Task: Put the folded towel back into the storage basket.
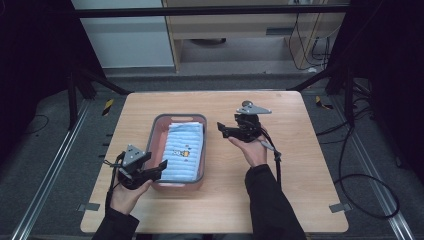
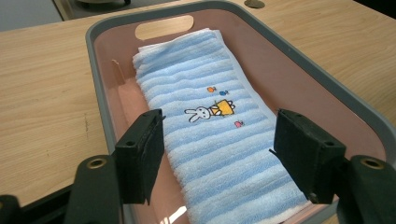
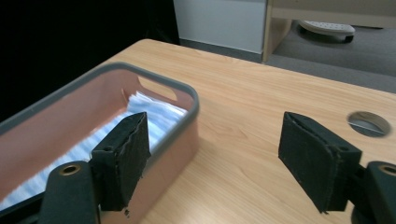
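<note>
Both of your grippers are standing released around the basket, with the folded towel lying inside it.

You are holding the left gripper (image 1: 161, 168) at the near left corner of the pink basket (image 1: 159, 124), and its jaws are gaping wide with nothing pinched between them; in the left gripper view they are framing the near end of the blue striped towel (image 2: 212, 121) without pressing on it. The towel is lying flat and folded along the basket's floor, its small rabbit picture (image 2: 208, 110) facing up, and the basket is sitting left of the middle of the wooden table (image 1: 300, 165). You are holding the right gripper (image 1: 223, 129) just right of the basket, above bare tabletop, pointing toward the basket's right wall; its jaws are also spread apart and gripping nothing.
</note>
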{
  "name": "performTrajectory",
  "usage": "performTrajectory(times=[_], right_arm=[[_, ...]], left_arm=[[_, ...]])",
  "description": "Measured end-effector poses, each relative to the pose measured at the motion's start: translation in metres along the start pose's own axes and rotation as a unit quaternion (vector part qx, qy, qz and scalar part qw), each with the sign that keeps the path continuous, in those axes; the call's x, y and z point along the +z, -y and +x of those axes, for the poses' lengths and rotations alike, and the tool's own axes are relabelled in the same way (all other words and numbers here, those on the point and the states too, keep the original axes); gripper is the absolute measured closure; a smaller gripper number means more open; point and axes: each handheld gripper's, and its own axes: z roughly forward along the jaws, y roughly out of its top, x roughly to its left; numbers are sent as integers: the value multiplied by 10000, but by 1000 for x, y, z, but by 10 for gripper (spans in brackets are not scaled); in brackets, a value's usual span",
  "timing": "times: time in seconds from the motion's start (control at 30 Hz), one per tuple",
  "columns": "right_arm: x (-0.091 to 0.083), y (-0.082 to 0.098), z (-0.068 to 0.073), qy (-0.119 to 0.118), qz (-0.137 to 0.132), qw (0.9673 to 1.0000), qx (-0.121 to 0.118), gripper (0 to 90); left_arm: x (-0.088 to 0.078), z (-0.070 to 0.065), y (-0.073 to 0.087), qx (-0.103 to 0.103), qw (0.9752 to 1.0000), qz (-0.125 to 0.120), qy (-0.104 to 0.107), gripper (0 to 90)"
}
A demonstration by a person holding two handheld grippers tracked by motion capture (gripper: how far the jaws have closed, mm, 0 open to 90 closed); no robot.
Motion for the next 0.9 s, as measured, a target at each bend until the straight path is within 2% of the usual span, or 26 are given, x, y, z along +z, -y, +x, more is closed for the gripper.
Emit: performTrajectory(times=[0.13, 0.3, 0.77, 0.9], right_arm=[[-18, 9, -11, 84, 11, 10000, -23, 237], [-38, 22, -25, 175, 12, 9998, 41, 223], [-83, 66, -61, 388, 34, 9991, 189, 193], [-93, 79, -72, 533, 11, 9984, 204, 188]], left_arm=[[0, 3, 1, 40, 10000, 20, -12, 304], [-3, 8, 1, 61, 9999, -65, -111, 281], [-12, 34, 12, -129, 9993, -87, -347, 228], [-15, 41, 15, -149, 9988, -87, -454, 216]])
